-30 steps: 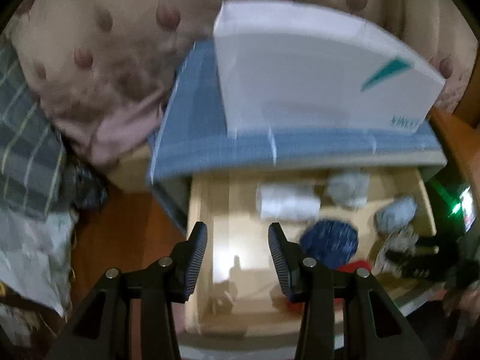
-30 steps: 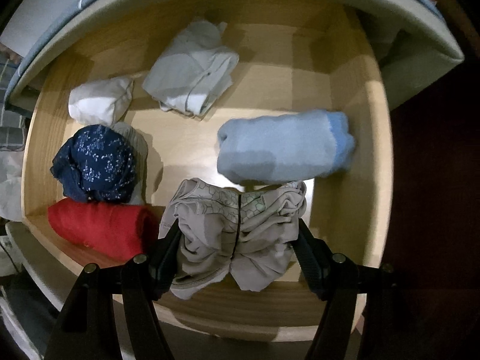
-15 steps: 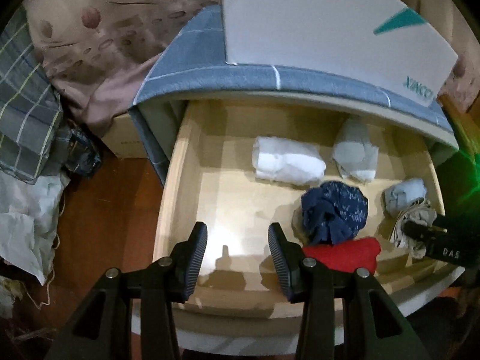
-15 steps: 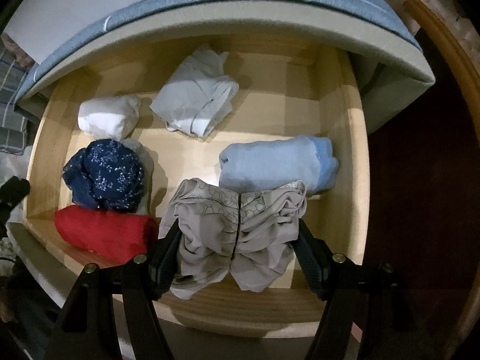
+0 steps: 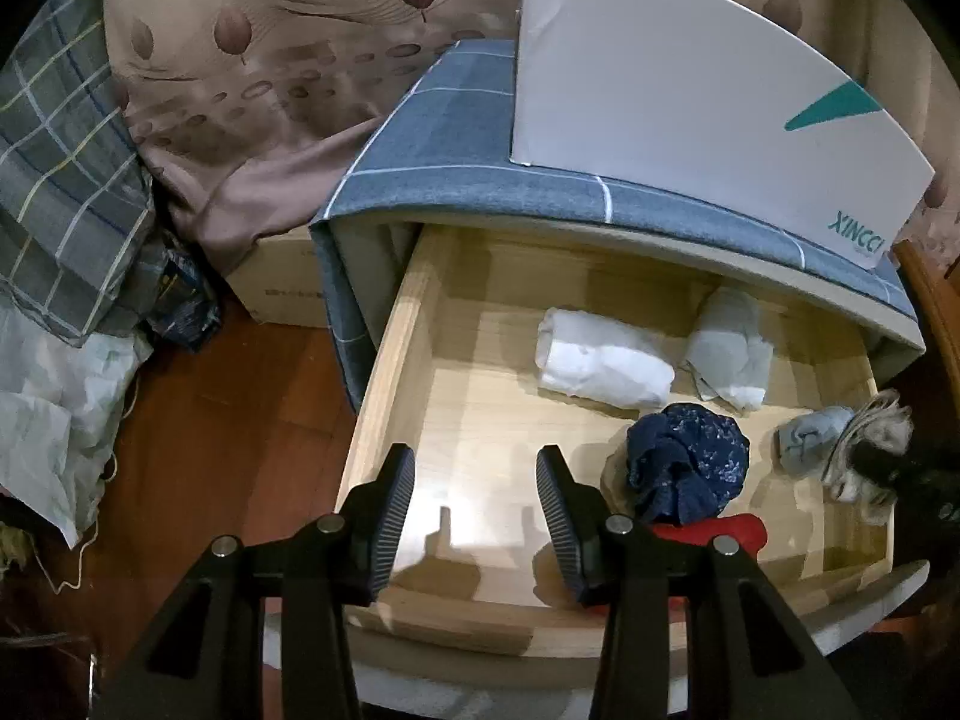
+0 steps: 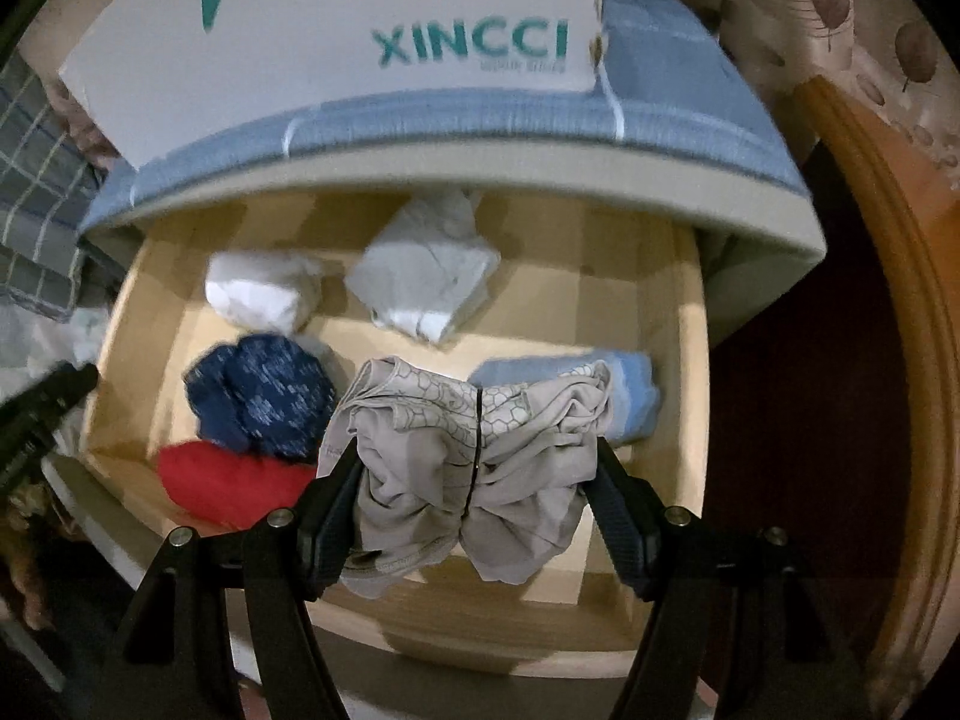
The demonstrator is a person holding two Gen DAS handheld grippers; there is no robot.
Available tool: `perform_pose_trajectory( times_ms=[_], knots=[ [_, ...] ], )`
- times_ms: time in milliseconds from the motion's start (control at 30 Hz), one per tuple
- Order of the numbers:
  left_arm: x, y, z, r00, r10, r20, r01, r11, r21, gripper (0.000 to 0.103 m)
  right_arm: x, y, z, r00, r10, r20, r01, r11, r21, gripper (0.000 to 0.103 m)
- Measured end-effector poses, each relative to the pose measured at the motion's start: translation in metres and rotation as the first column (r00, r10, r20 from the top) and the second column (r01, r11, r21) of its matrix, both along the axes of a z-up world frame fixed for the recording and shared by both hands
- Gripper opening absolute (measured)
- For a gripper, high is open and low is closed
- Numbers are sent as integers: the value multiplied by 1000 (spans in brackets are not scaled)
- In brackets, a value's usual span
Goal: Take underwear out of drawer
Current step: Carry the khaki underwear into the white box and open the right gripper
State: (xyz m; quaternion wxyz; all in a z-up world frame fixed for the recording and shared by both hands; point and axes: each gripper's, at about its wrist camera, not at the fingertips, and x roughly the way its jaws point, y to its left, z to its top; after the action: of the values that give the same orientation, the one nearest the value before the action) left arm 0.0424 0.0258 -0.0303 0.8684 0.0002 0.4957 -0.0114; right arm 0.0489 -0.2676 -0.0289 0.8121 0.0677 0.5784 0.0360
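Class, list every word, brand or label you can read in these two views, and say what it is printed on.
"XINCCI": teal letters on the white box on the cabinet top.
Small line under that name: too blurred to read.
Print on the cardboard carton by the cabinet: too faint to read.

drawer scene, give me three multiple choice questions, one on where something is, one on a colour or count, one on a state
1. Where does the white XINCCI box stand?
A. inside the drawer
B. on top of the cabinet above the drawer
C. on the floor

2. What colour is the roll at the drawer's front edge, beside the navy patterned bundle?
A. red
B. green
C. yellow

3. What is the right gripper doing?
A. open over bare wood
B. shut on the beige underwear
C. shut on the box

Key: 1 B, the box sits on the blue checked top; 2 A, the red roll lies beside the navy one; 3 B, beige fabric is bunched between both fingers.
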Motion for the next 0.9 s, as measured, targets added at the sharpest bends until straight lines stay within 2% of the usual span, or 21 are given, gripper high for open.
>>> perform_pose_trajectory(
  times_ms=[67, 333, 567, 700, 900],
  knots=[
    [0, 1, 0, 1000, -2, 0, 2, 1000, -8, 43, 4, 3, 9, 1000, -2, 23, 2, 1000, 5, 66],
    [-3, 9, 4, 1000, 25, 14, -24, 999, -47, 43, 12, -1, 80, 988, 22, 153, -24, 1000, 9, 67],
    [-2, 9, 3, 999, 29, 15, -28, 999, -46, 43, 28, -4, 154, 954, 46, 295, -47, 999, -6, 67],
    [-1, 9, 2, 999, 36, 12, -35, 998, -53, 43, 54, 3, 192, 932, 64, 358, -53, 998, -42, 67],
    [0, 13, 3, 999, 51, 17, -50, 997, -64, 43, 100, 13, 214, 919, 56, 390, -37, 998, -58, 67]
  ],
)
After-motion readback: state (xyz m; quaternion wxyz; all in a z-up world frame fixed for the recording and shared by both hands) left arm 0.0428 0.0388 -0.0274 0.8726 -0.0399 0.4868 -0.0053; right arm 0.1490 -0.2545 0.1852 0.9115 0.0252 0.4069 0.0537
